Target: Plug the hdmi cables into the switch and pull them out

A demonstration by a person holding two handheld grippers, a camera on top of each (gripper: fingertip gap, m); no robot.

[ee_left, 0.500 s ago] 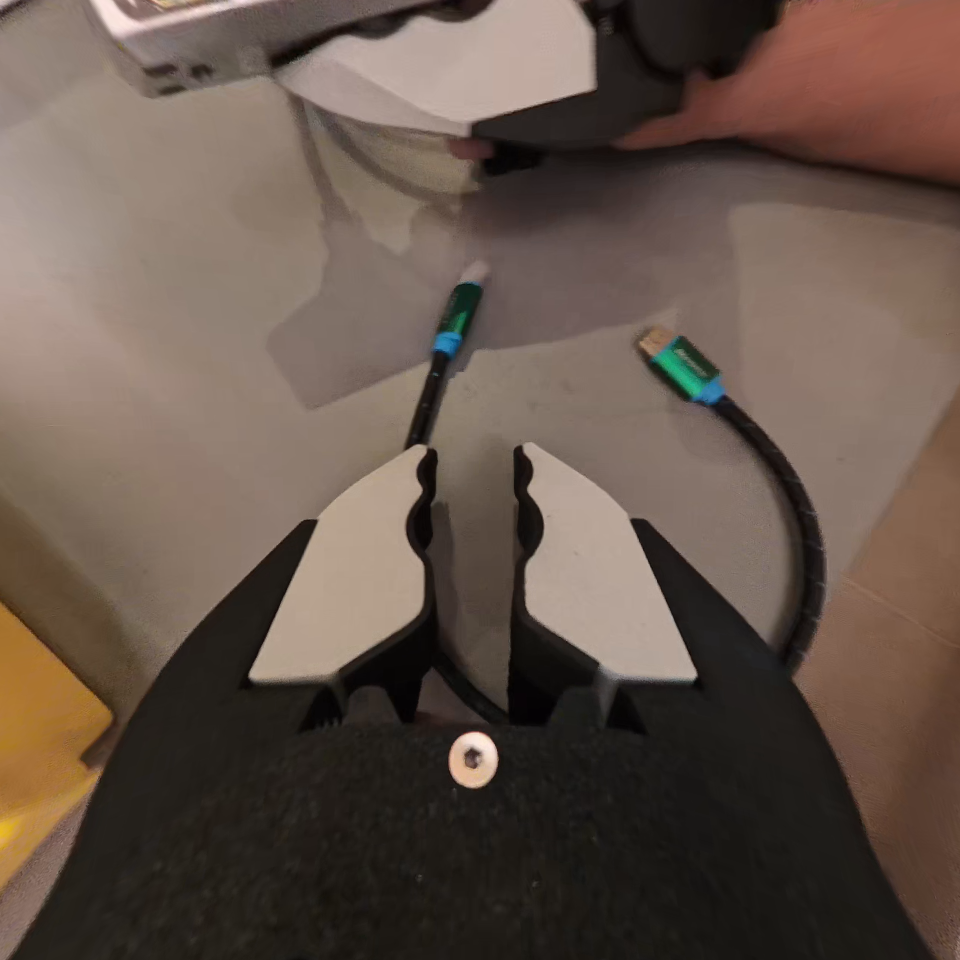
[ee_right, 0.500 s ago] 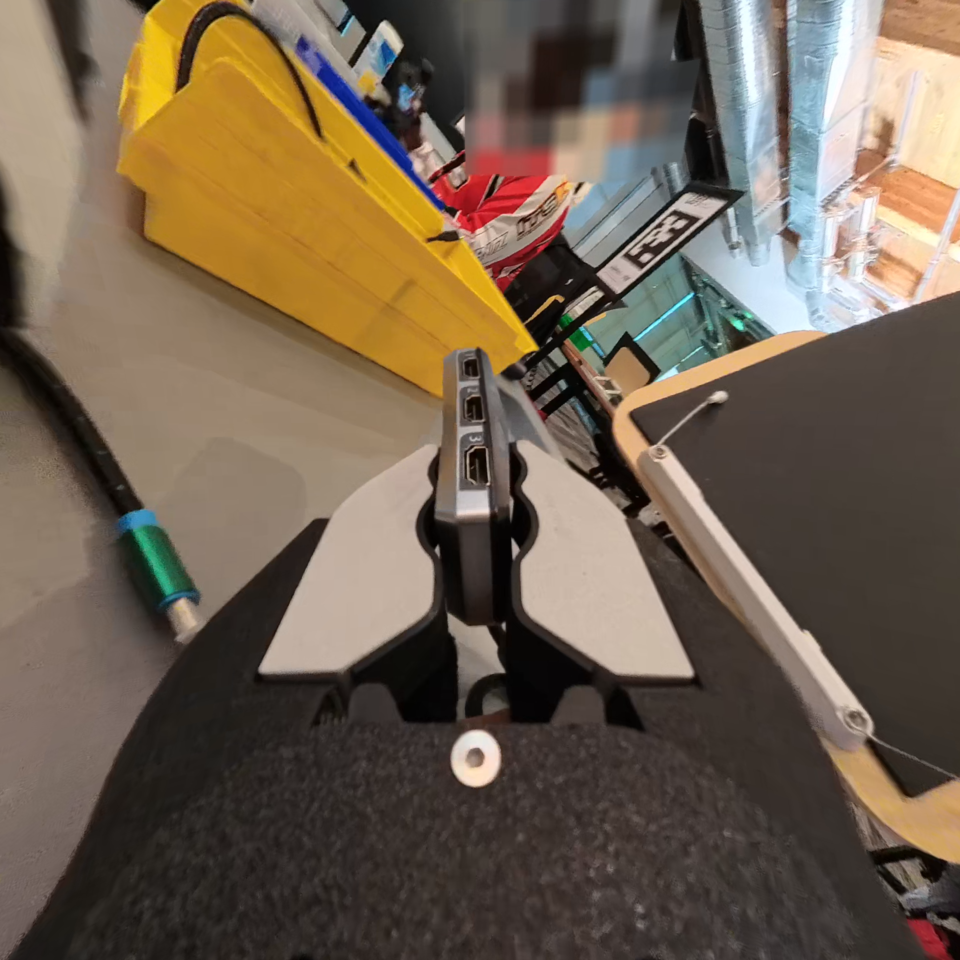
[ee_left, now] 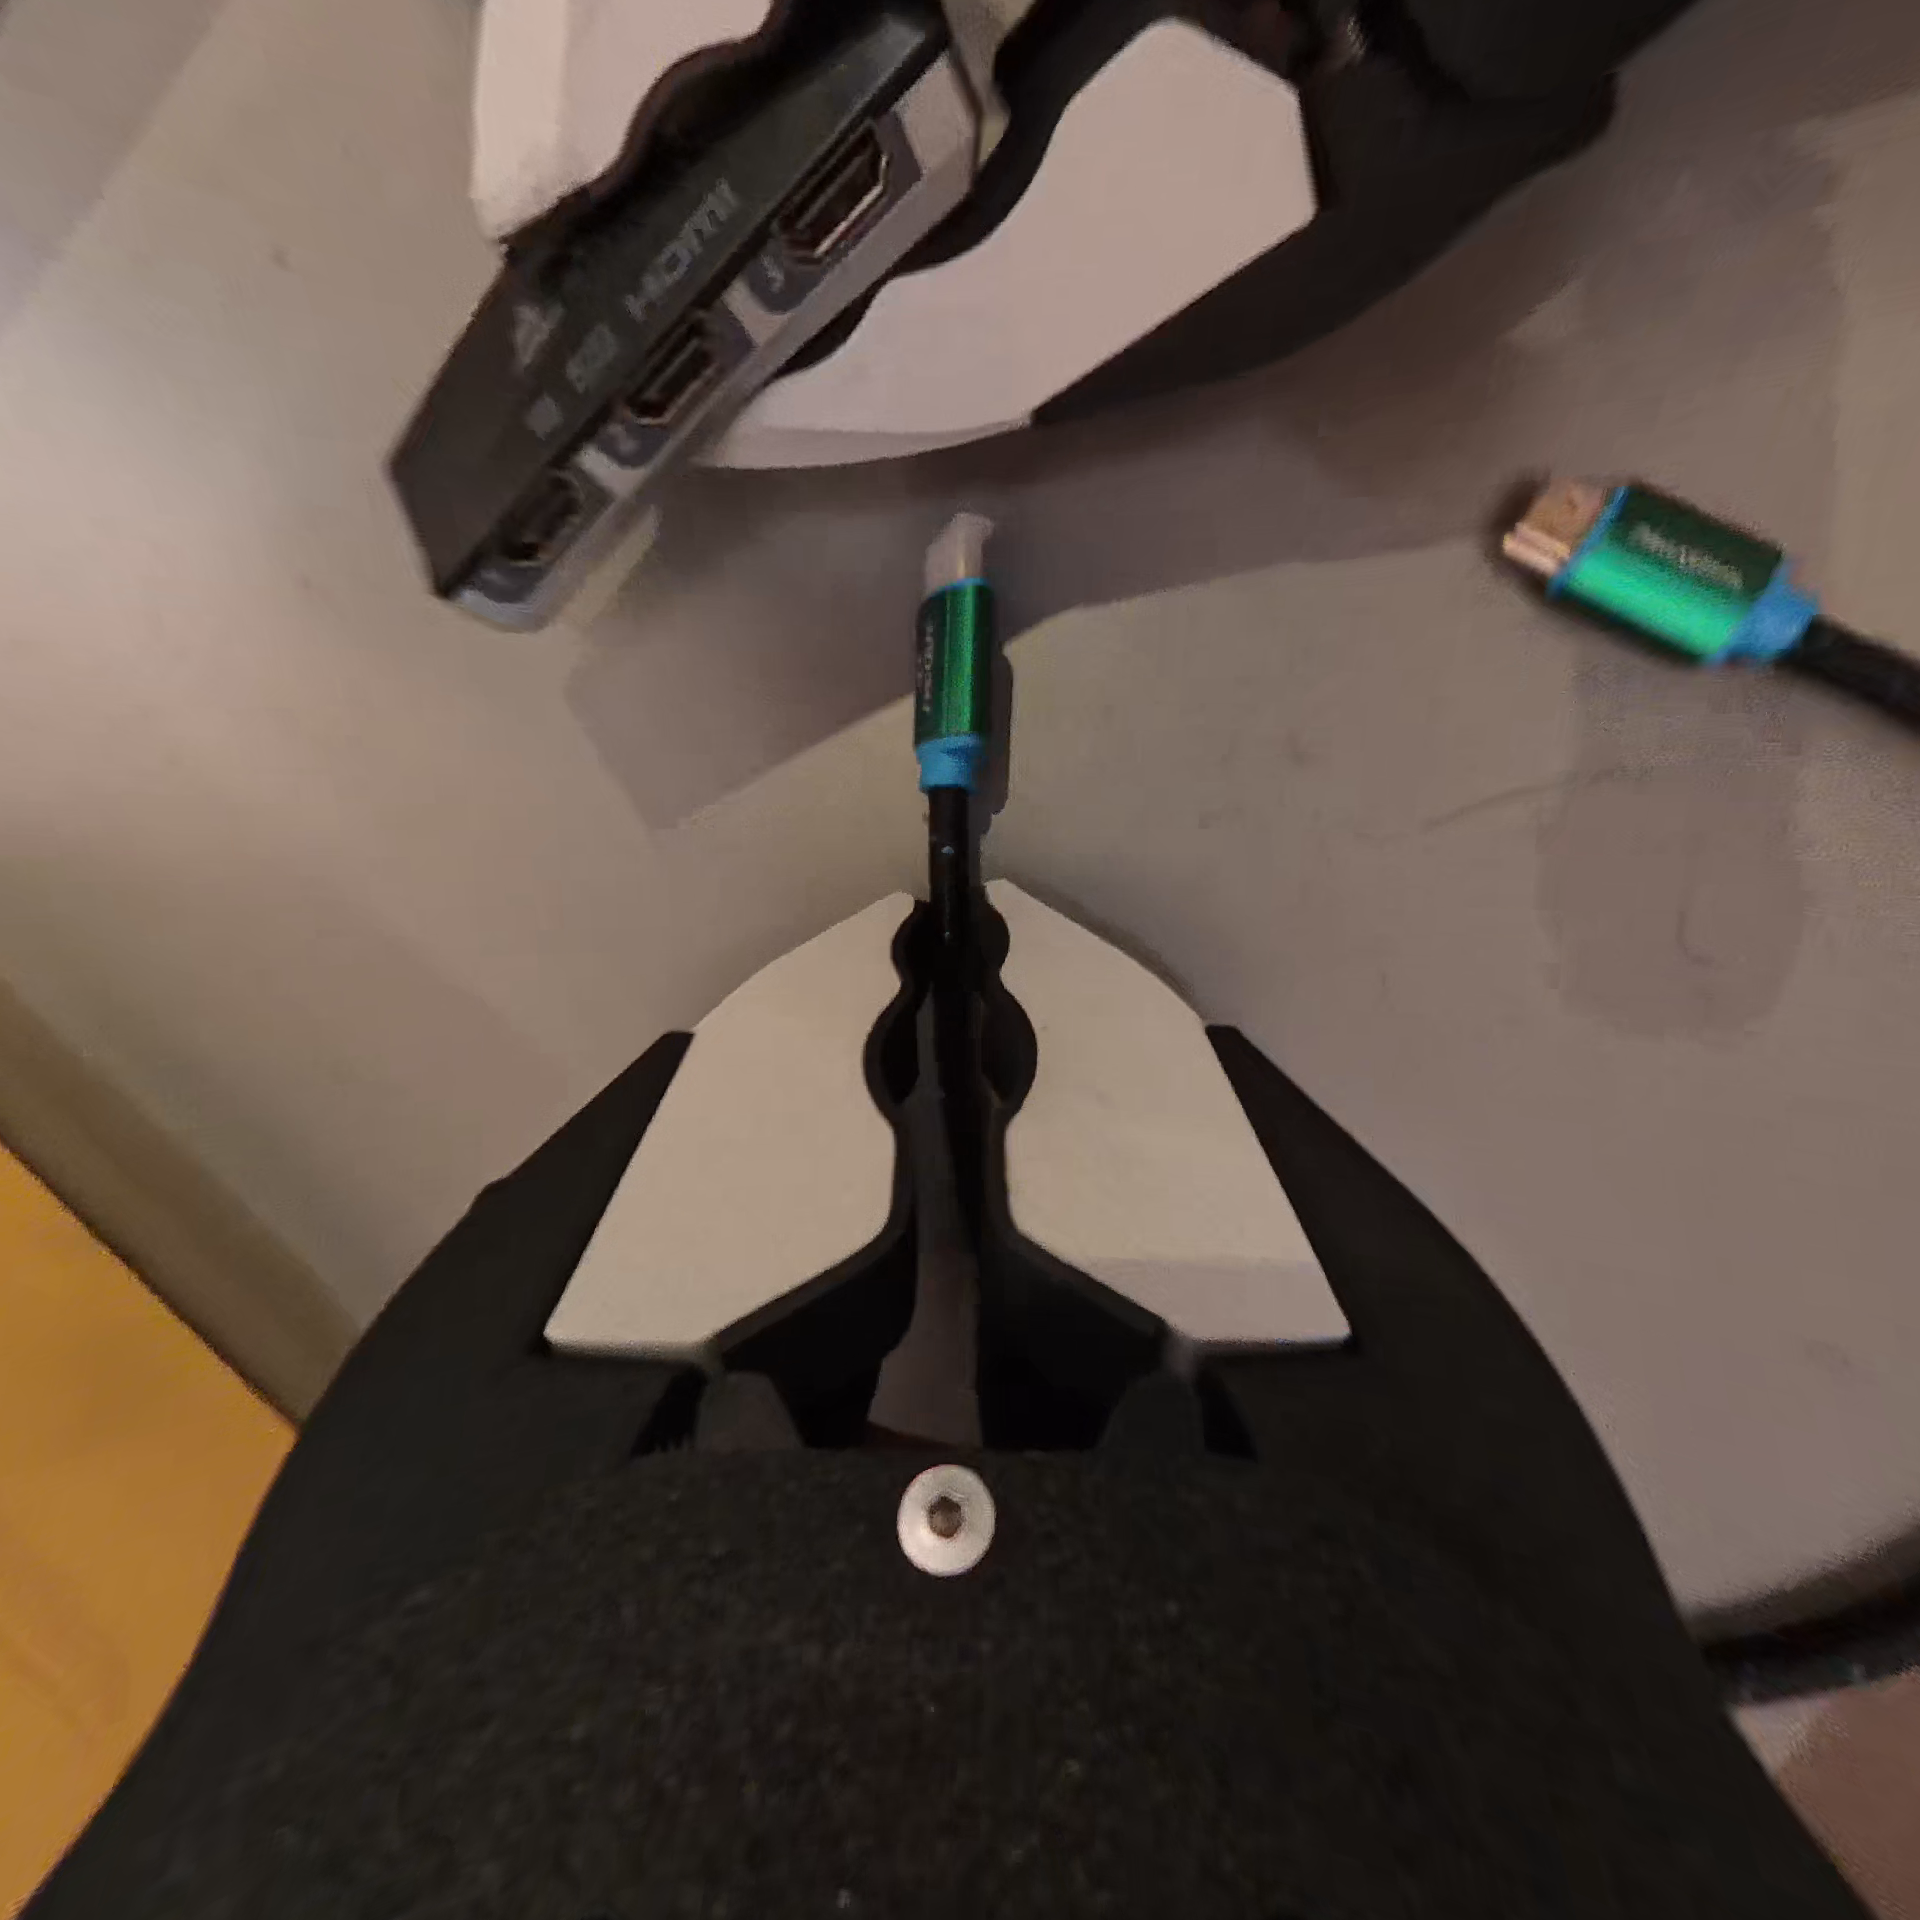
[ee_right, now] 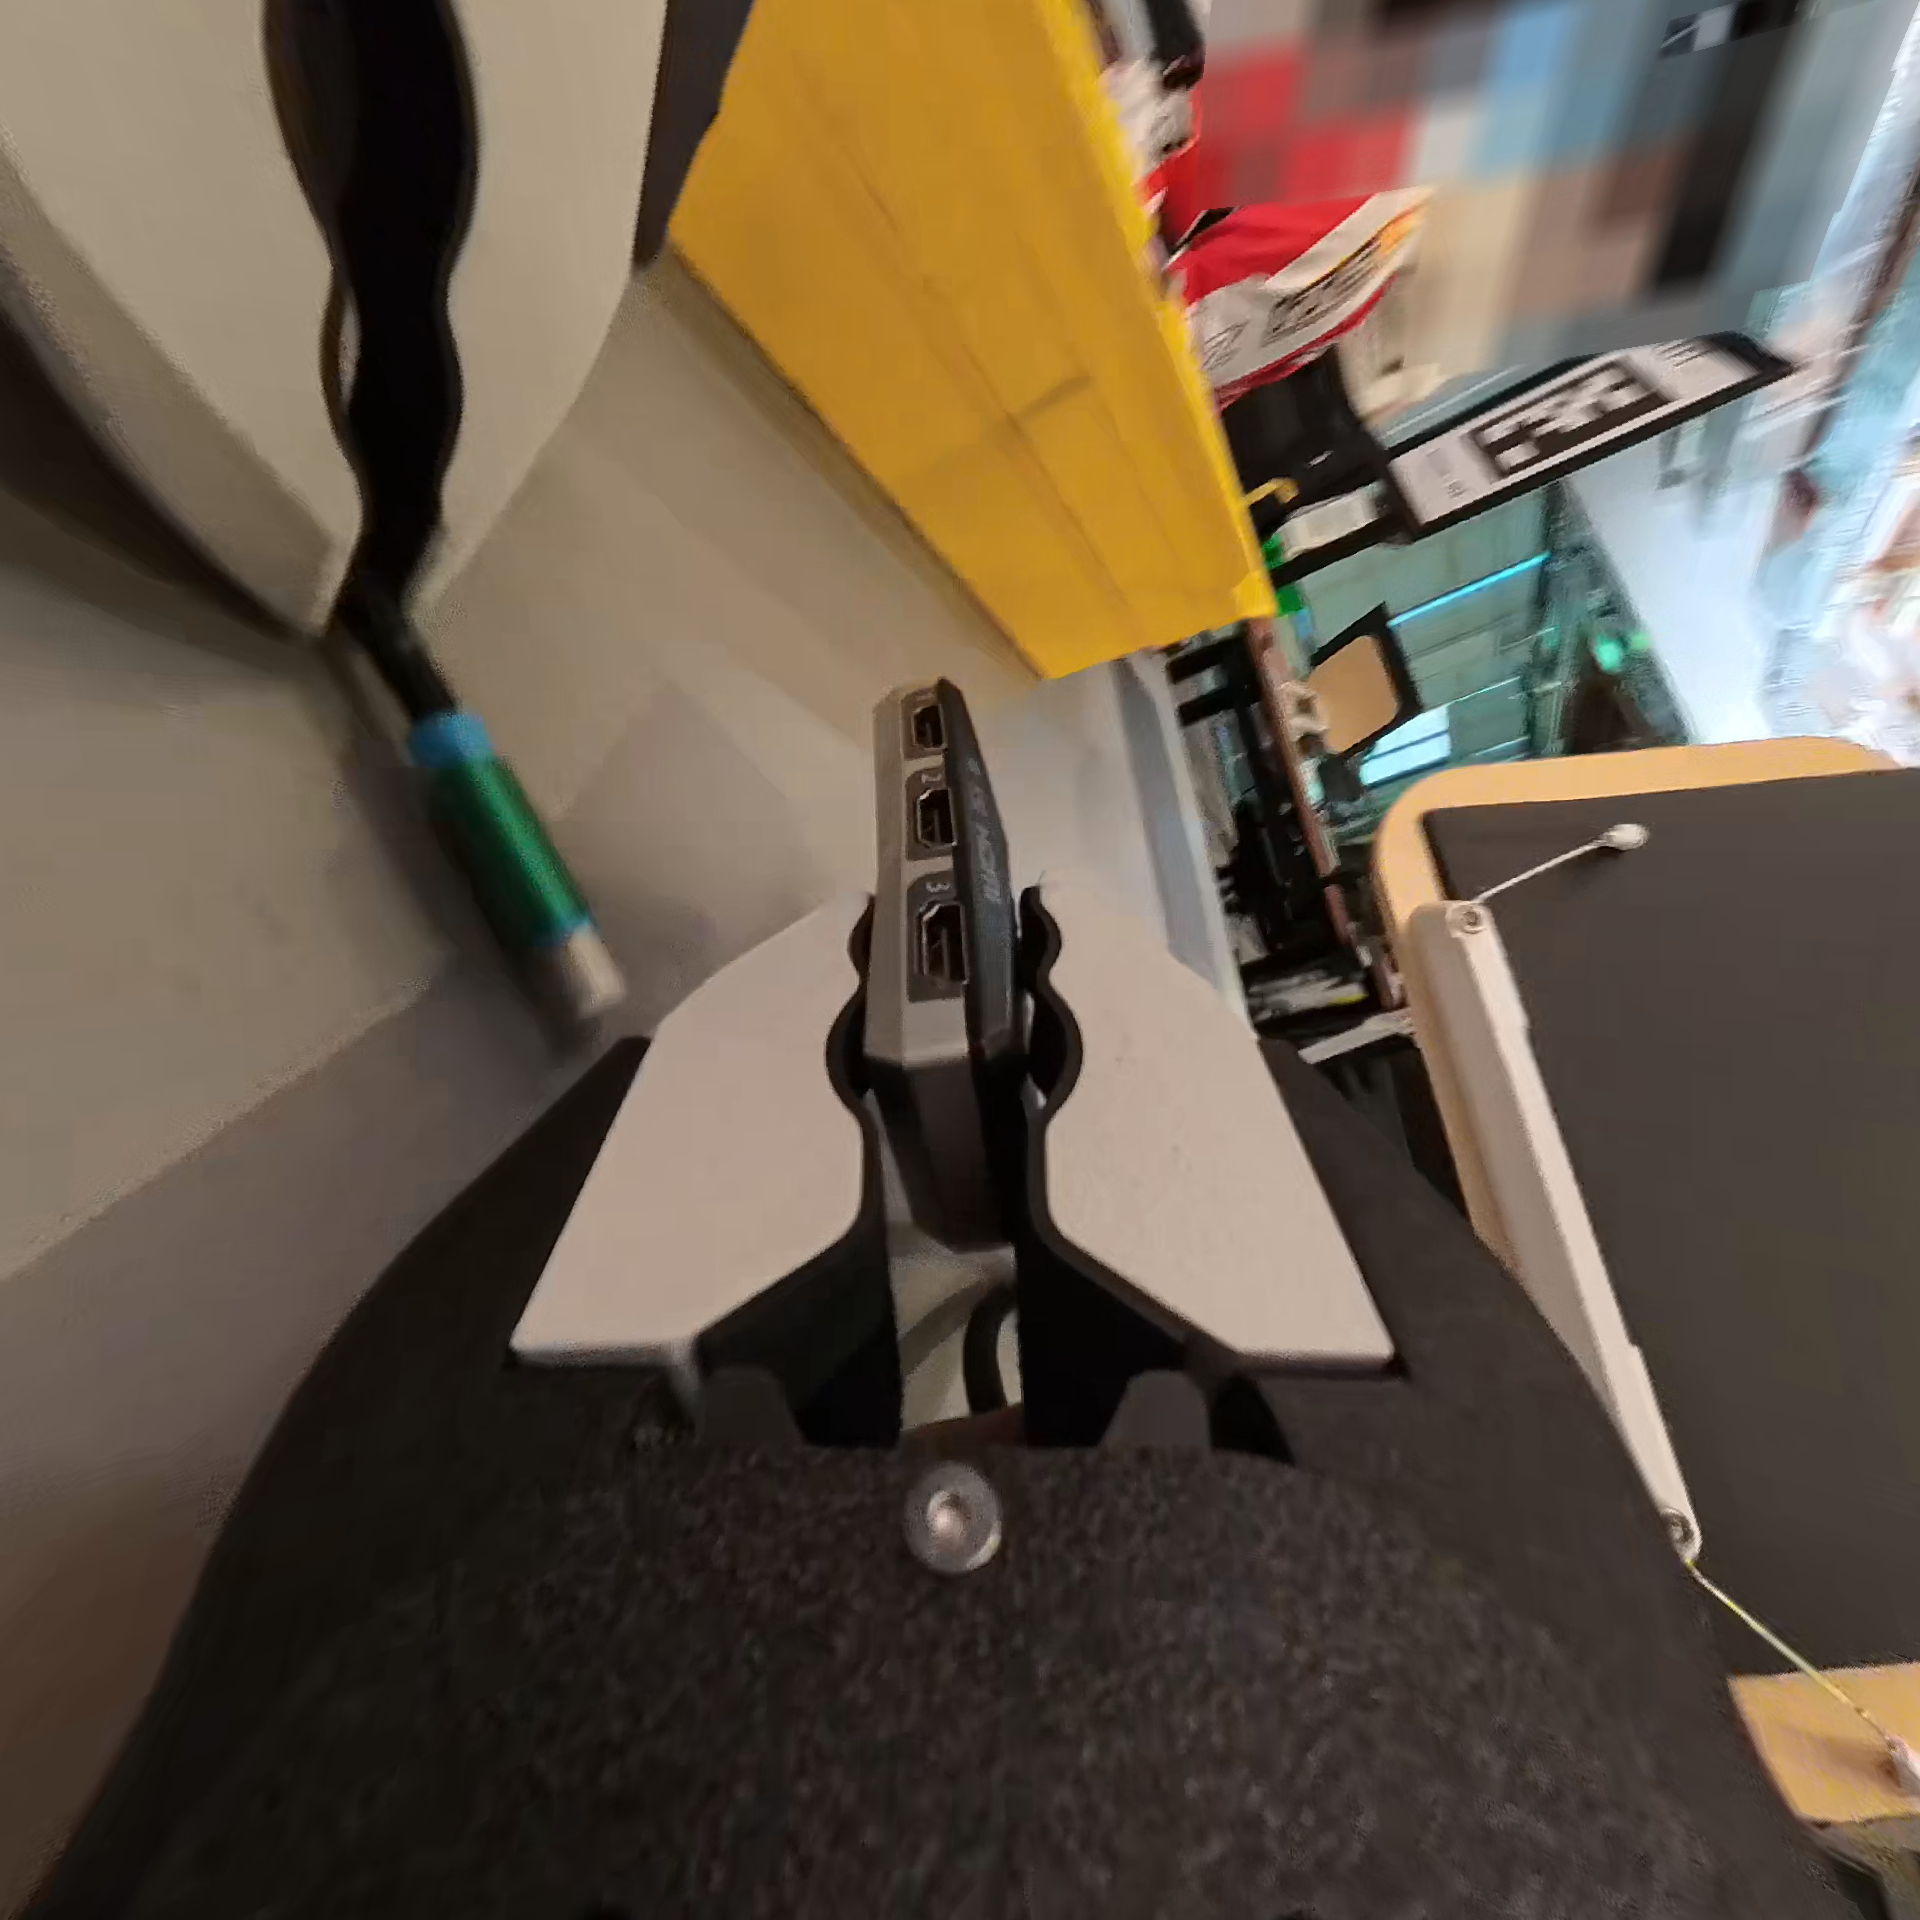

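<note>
1. The left gripper (ee_left: 954, 904) is closed on the black braided cable (ee_left: 951, 862) of an HDMI lead, pinching it a little way behind the plug.
2. That plug (ee_left: 948, 665), green with a blue collar and a bare metal tip, sticks out straight ahead of the fingertips, clear of the grey table (ee_left: 260, 831).
3. The metal tip points up toward the switch (ee_left: 644, 312) but stops short of it; a gap of table shows between them.
4. The right gripper (ee_right: 951, 914) is clamped on the switch, a slim dark box with a silver edge, holding it by its flat sides so the port edge faces outward.
5. Three ports (ee_right: 935, 810) run in a row along that edge; all three look empty, though motion blur makes the far one hard to judge.
6. In the left wrist view the switch hangs tilted at the top, its port row slanting down to the left, with the right gripper's white fingers (ee_left: 1091, 312) behind it.
7. A second plug (ee_left: 1662, 592), also green and blue with a gold-coloured tip, lies on the table off to the right, well apart from the switch, its black cable running off the right edge.
8. In the right wrist view the held plug shows at the left, just beside the switch, its tip angled down.
9. A yellow bin (ee_right: 987, 343) stands on the table beyond the switch.
</note>
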